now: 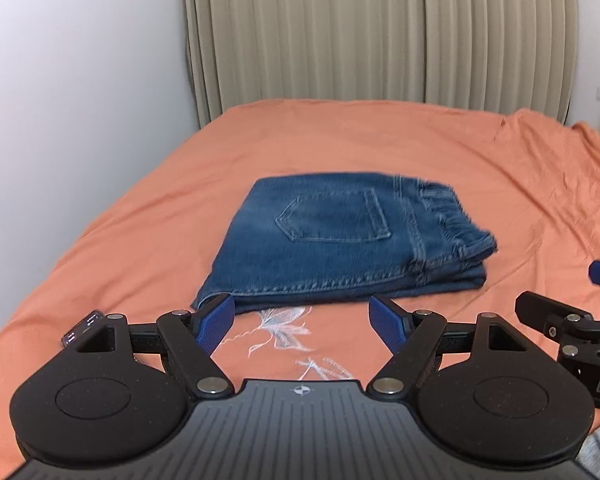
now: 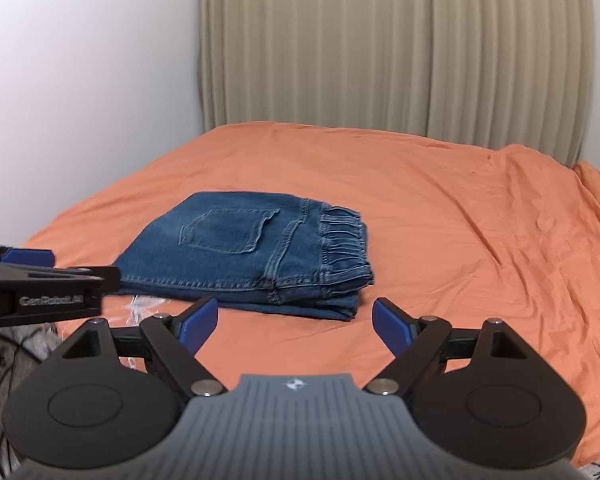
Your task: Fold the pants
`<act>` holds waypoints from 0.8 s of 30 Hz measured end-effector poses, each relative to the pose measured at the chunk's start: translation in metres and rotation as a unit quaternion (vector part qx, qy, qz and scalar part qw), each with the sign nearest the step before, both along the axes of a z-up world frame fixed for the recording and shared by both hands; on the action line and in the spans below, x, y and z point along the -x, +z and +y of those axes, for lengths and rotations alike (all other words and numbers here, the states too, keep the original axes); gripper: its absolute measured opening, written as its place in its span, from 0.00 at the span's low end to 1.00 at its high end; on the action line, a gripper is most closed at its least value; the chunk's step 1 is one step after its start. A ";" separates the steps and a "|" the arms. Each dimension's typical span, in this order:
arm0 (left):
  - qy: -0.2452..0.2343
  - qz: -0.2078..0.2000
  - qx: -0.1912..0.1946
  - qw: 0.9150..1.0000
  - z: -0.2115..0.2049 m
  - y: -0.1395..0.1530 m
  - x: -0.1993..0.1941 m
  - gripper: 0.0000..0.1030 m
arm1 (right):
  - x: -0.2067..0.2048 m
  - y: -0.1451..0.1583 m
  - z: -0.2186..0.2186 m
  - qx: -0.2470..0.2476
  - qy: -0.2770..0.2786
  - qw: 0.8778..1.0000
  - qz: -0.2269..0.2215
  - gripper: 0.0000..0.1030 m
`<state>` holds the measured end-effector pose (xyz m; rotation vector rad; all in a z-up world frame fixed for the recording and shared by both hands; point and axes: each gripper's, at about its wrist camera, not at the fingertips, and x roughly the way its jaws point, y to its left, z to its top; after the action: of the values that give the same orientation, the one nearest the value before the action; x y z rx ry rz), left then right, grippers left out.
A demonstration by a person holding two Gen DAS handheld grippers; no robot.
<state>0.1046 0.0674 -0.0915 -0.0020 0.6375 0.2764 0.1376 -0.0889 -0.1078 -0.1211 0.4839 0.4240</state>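
Jeans (image 1: 340, 240), blue denim, lie folded into a compact stack on an orange bedsheet (image 1: 460, 160), towards the left side of the bed and roughly midway between its near edge and the far edge under the beige curtain (image 1: 340, 28). A back pocket (image 1: 332, 216) faces up. The gathered elastic waistband (image 1: 456, 216) forms the stack's right end, and several layers show along its near edge.

My left tongs (image 1: 302, 322) stand wide apart with nothing between the blue pads, just short of the stack's near left corner. My right tongs (image 2: 294, 324) are likewise wide apart and empty, off the stack's near right corner. Neither touches the denim.

To my eye the folding looks done, or close to it, so the step in hand is letting go cleanly and checking the result. To do that well I would keep both tongs spread and clear of the cloth, so no pad snags a layer and drags the stack open. The lower layers stick out slightly at the near right corner. If I tidy that, I would nudge from the side with one pad, low against the sheet, rather than pinching. The waistband end is thick and springy, so I would press it flat gently from above instead of pulling.
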 end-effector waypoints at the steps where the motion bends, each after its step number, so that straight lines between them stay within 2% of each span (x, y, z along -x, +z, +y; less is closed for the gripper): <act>1: -0.001 0.004 -0.003 1.000 0.000 -0.001 0.000 0.87 | 0.000 -0.002 0.003 0.005 0.001 1.000 -0.002 0.78; 9: -0.005 0.017 0.001 1.000 0.002 -0.004 0.000 0.87 | -0.003 -0.009 0.009 -0.003 -0.002 1.000 0.021 0.78; 24: -0.005 0.016 0.003 1.000 -0.002 0.003 0.001 0.87 | 0.001 0.001 0.003 -0.007 -0.005 1.000 -0.001 0.78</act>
<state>0.1036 0.0652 -0.0886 0.0000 0.6701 0.2659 0.1371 -0.0859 -0.1069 -0.1050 0.4786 0.4169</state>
